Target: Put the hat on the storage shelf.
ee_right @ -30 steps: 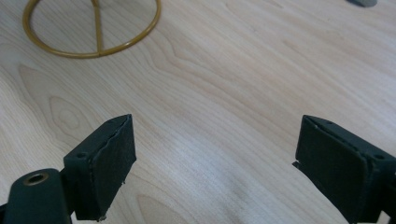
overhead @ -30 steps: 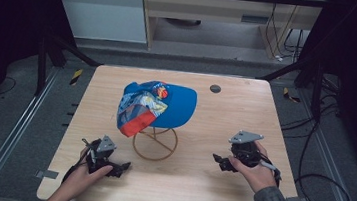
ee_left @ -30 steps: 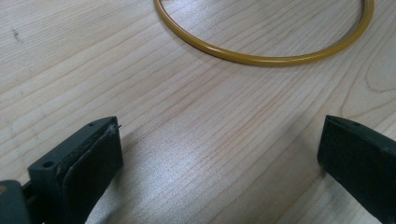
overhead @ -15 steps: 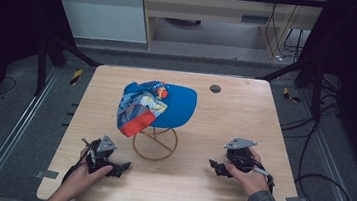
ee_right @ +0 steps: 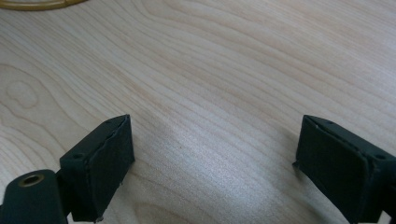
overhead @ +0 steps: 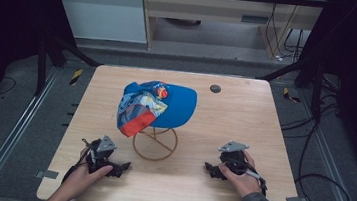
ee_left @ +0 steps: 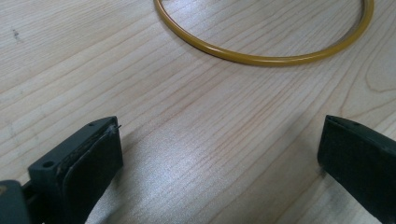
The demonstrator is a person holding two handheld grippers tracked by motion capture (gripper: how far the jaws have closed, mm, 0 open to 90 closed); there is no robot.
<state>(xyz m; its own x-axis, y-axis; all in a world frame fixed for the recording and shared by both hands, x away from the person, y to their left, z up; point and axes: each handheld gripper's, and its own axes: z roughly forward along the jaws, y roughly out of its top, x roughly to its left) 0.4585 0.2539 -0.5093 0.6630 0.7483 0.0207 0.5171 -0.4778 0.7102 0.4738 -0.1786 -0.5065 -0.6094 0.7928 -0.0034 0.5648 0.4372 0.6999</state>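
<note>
The table is pale wood with a visible grain, smooth and faintly sheened where light falls on it. The ring of the stand is a thin yellow-brown rod, smooth and glossy, metal by its look. The cap is cloth, matt blue with a printed panel. The grippers' jaws are matt black plastic, and their inner pads look soft and slightly rough.

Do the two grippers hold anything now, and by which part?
Nothing is held. The left gripper and right gripper are both open over bare table.
</note>
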